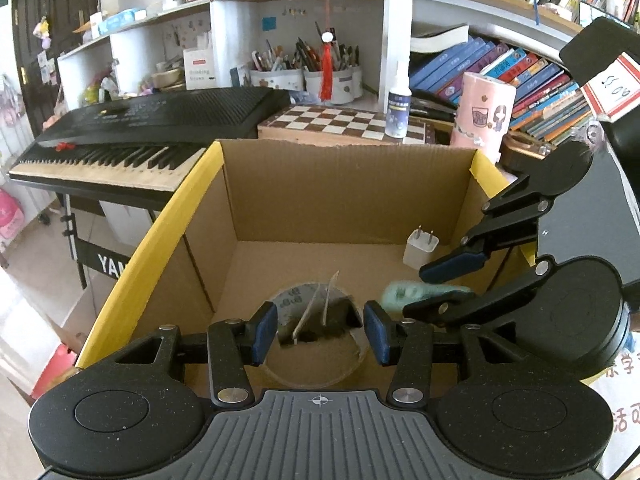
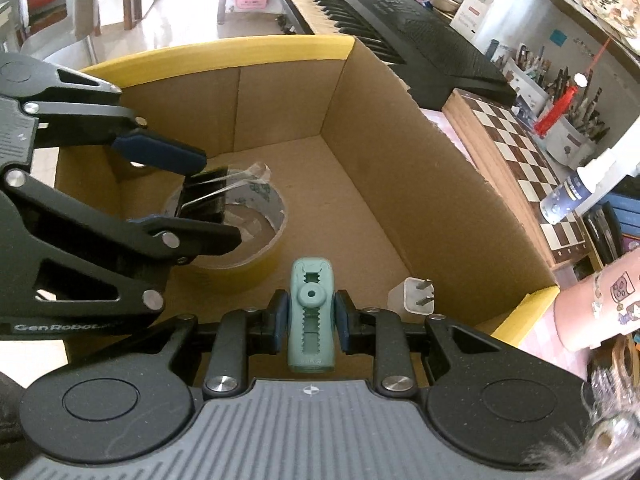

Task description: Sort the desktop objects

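A cardboard box (image 1: 344,184) with yellow-taped rims holds a roll of tape (image 2: 248,264), a black binder clip (image 1: 320,320) and a white charger plug (image 1: 420,250). My left gripper (image 1: 320,332) is open inside the box, its pads on either side of the binder clip, which rests on the tape roll (image 1: 316,364). In the right wrist view the clip (image 2: 208,196) sits between the left gripper's (image 2: 208,200) fingers. My right gripper (image 2: 310,320) is shut on a green stapler-like tool (image 2: 310,312) above the box floor, next to the plug (image 2: 412,296). It shows blurred in the left wrist view (image 1: 420,294).
A keyboard piano (image 1: 140,136) stands left of the box. A chessboard (image 1: 344,120), a spray bottle (image 1: 398,100) and a pink cylinder (image 1: 482,112) stand behind it. Shelves with pen cups (image 1: 304,76) and books (image 1: 500,68) line the back.
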The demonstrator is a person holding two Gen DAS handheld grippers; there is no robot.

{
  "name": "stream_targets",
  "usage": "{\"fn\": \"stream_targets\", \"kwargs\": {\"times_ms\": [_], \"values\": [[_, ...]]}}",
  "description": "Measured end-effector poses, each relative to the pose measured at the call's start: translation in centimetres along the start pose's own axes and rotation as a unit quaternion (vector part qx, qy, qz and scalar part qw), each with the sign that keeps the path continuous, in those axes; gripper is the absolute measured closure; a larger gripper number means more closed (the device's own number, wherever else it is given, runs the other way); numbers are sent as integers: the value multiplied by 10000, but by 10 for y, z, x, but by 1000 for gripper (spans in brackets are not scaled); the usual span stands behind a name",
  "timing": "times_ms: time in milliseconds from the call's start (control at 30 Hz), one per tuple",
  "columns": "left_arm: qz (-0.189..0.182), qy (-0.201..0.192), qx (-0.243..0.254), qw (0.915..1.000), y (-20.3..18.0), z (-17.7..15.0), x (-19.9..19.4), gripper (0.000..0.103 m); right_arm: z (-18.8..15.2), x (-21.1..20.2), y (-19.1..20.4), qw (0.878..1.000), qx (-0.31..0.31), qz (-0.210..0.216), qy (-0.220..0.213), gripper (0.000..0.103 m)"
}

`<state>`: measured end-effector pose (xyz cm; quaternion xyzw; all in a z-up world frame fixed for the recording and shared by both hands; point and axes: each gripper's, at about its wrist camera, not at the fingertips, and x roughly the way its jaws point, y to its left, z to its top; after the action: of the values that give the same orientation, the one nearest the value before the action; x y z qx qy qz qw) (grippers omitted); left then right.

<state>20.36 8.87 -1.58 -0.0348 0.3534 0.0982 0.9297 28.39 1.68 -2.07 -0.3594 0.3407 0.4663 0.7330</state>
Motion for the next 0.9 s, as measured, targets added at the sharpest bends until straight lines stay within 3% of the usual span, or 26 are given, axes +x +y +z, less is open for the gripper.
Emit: {"fn": "stream_targets", "kwargs": {"times_ms": [67,367,667,900], "values": [[42,-54,-25,10000,1,-1,-3,44,0,-2,-1,10000,44,-45,-73,78],[150,-329,-295,9989,9,0,-22,28,-7,-24,1,9981,360,-274,-427,65],[248,-785,-603,9948,16,0,-55,17,-13,-67,8,9884,834,-635,-1100,55],[311,-1014,-805,9911,24,-5,-77,14,-19,-103,8,9711,1382,-1044,-1641,51]]}}
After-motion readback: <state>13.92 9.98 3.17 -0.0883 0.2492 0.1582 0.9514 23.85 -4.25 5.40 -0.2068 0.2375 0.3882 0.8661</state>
